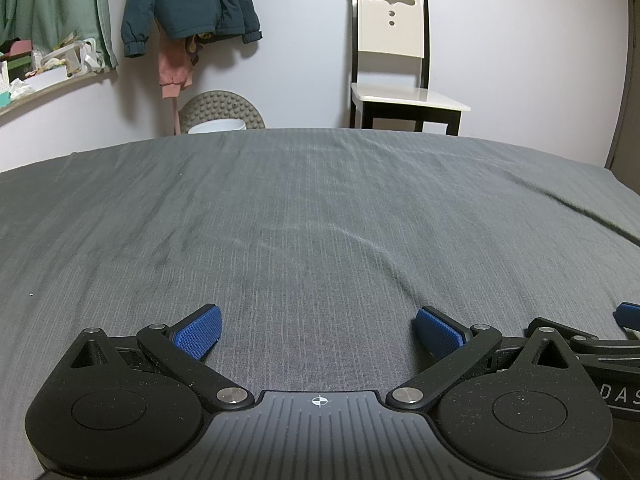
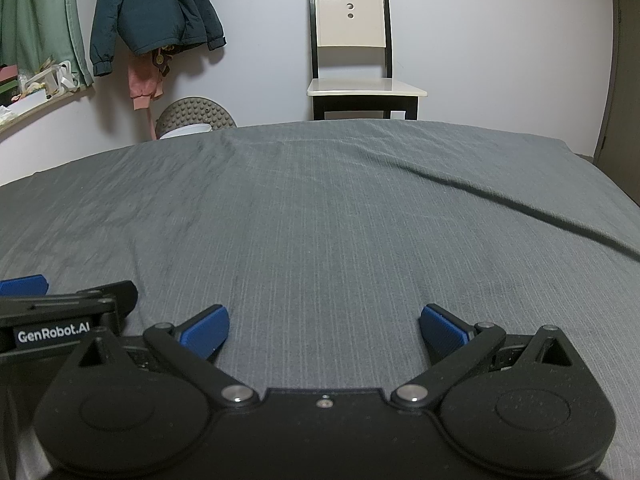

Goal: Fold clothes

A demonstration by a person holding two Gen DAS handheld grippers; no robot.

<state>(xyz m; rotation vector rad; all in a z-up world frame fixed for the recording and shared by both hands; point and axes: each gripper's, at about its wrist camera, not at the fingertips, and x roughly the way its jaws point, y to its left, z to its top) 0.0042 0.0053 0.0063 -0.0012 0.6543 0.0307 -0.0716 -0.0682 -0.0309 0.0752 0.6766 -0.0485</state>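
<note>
Both grippers, left gripper (image 1: 318, 334) and right gripper (image 2: 324, 332), are held wide open, empty, over the grey bed sheet (image 1: 304, 216); "GenRobot.AI" is read on the left gripper's side.

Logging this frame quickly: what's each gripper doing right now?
Left gripper: open, holding nothing, over the grey bedsheet.
Right gripper: open, holding nothing.

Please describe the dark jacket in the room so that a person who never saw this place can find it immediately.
Look at the pale back wall behind the grey bed, to the left of the white chair. The dark teal jacket hangs high there, above a round bumpy cushion. It is padded with elastic cuffs, darker than the green curtain to its left, and it covers a pink garment.
</note>
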